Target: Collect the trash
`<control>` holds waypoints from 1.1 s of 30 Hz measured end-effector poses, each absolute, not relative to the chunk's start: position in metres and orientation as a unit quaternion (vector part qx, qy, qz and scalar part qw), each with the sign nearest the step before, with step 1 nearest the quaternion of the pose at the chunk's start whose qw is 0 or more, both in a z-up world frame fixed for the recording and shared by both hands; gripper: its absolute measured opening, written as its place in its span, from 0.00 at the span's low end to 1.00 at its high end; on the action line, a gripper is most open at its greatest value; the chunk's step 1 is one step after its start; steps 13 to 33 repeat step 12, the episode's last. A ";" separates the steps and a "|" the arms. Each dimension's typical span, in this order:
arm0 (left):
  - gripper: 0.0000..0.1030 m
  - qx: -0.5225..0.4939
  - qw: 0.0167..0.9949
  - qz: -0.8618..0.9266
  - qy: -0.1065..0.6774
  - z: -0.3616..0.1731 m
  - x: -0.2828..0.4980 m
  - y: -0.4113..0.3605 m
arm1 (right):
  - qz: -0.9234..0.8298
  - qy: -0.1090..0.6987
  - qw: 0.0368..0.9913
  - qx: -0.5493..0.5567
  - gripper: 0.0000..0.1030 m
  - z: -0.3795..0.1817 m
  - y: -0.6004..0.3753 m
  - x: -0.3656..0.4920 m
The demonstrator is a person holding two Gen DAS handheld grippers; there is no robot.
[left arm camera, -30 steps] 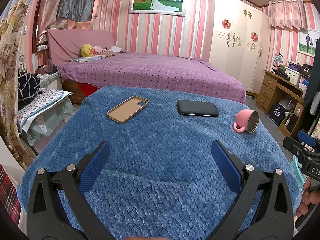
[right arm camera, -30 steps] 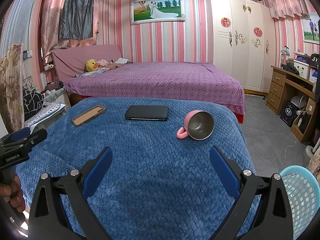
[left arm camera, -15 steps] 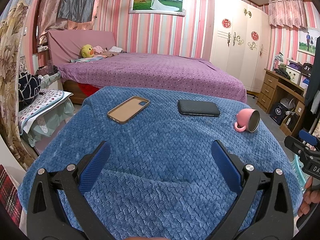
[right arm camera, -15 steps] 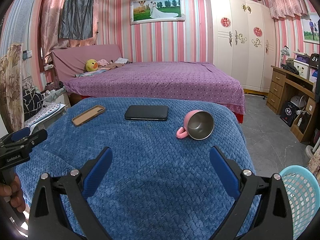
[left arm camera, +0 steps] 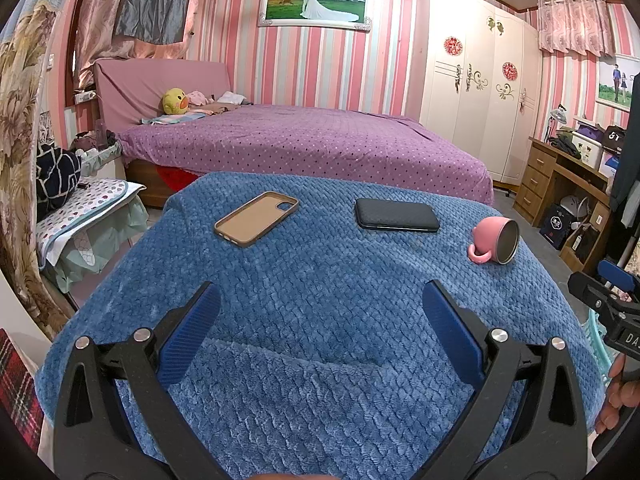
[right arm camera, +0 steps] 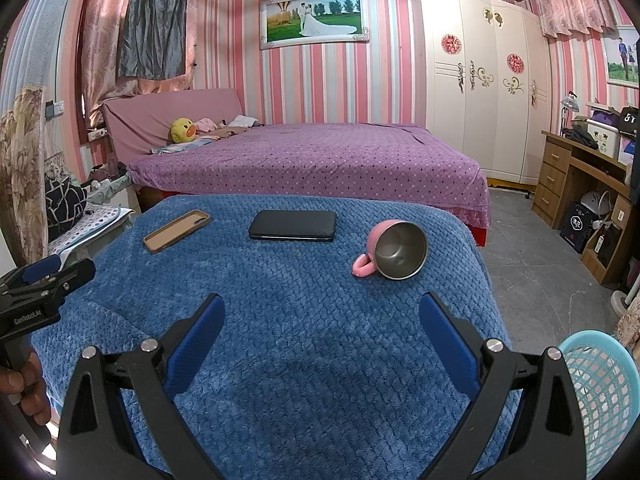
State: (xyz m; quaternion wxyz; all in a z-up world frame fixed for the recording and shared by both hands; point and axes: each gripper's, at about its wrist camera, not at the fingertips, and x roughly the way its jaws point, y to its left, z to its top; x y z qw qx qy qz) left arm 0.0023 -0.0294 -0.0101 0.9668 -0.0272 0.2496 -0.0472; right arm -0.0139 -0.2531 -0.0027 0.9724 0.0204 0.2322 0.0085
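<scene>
A blue quilted blanket covers a table in front of me. On it lie a tan phone case, a black phone and a pink mug tipped on its side. A light blue mesh basket stands off the table's right edge. My left gripper hangs open over the near blanket, empty. My right gripper is open too, holding nothing, with the mug ahead to its right. No loose scrap of trash shows on the blanket.
A purple dotted bed fills the room behind the table. A white wardrobe and a wooden desk stand at right. A cluttered stand sits at left. Grey floor lies right of the table.
The left wrist view has shifted very slightly; objects on the blanket stay where they were. Both grippers remain open and empty.
</scene>
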 end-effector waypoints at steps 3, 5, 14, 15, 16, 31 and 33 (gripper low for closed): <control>0.95 -0.028 0.967 -0.047 0.251 -0.010 0.002 -0.030 | 0.008 0.232 0.972 0.021 0.93 -0.003 -0.253 -0.014; 0.95 -0.030 0.966 -0.048 0.254 -0.011 0.003 -0.029 | 0.008 0.232 0.972 0.020 0.93 -0.003 -0.253 -0.014; 0.95 -0.046 0.961 -0.049 0.267 -0.014 0.006 -0.027 | 0.008 0.233 0.972 0.019 0.93 -0.003 -0.251 -0.014; 0.95 -0.046 0.961 -0.049 0.267 -0.014 0.006 -0.027 | 0.008 0.233 0.972 0.019 0.93 -0.003 -0.251 -0.014; 0.95 -0.046 0.961 -0.049 0.267 -0.014 0.006 -0.027 | 0.008 0.233 0.972 0.019 0.93 -0.003 -0.251 -0.014; 0.95 -0.046 0.961 -0.049 0.267 -0.014 0.006 -0.027 | 0.008 0.233 0.972 0.019 0.93 -0.003 -0.251 -0.014; 0.95 -0.046 0.961 -0.049 0.267 -0.014 0.006 -0.027 | 0.008 0.233 0.972 0.019 0.93 -0.003 -0.251 -0.014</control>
